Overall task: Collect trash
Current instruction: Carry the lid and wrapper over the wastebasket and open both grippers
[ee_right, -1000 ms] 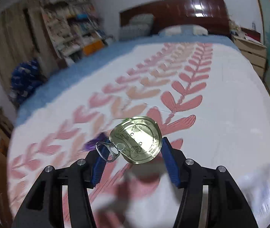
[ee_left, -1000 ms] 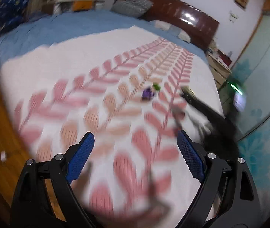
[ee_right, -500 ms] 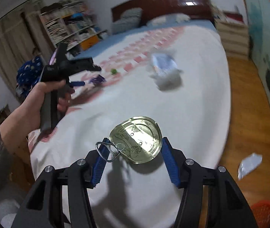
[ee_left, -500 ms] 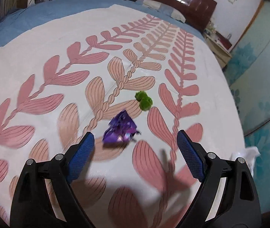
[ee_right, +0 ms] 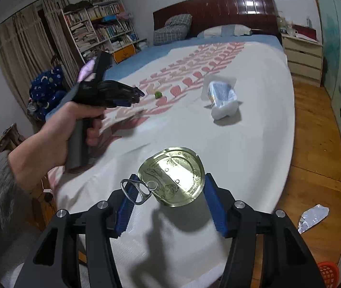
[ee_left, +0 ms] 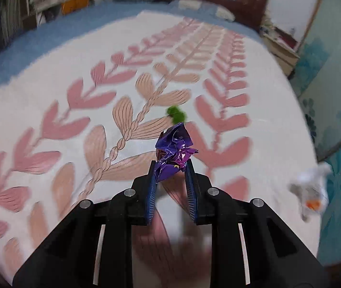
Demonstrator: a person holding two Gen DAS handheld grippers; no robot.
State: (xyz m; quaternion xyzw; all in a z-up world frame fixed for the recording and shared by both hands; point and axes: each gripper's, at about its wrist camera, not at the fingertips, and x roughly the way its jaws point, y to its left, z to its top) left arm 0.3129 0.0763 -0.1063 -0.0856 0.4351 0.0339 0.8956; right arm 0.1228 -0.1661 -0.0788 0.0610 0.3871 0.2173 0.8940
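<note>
Both grippers carry trash above the bedspread point(ee_right: 254, 124)

The left gripper point(ee_left: 171, 168), its jaws just closed, pinches the purple wrapper point(ee_left: 174, 151); the right gripper point(ee_right: 169, 187) clamps the can lid point(ee_right: 173, 175). The green scrap point(ee_left: 176, 114) lies just beyond the wrapper, nearer the left one.

Bedspread point(ee_left: 50, 100) is white with rows of pink and peach leaf sprigs, over a plain blue sheet point(ee_right: 161, 48). The crumpled wrapper point(ee_left: 174, 150) is shiny purple, the little fuzzy ball point(ee_left: 176, 114) just past it bright green. Can lid point(ee_right: 173, 176) is pale gold with faint printing. Both grippers are black with blue pads point(ee_right: 214, 206). Headboard point(ee_right: 218, 8) is dark reddish-brown, pillow point(ee_right: 173, 28) grey checked.
</note>
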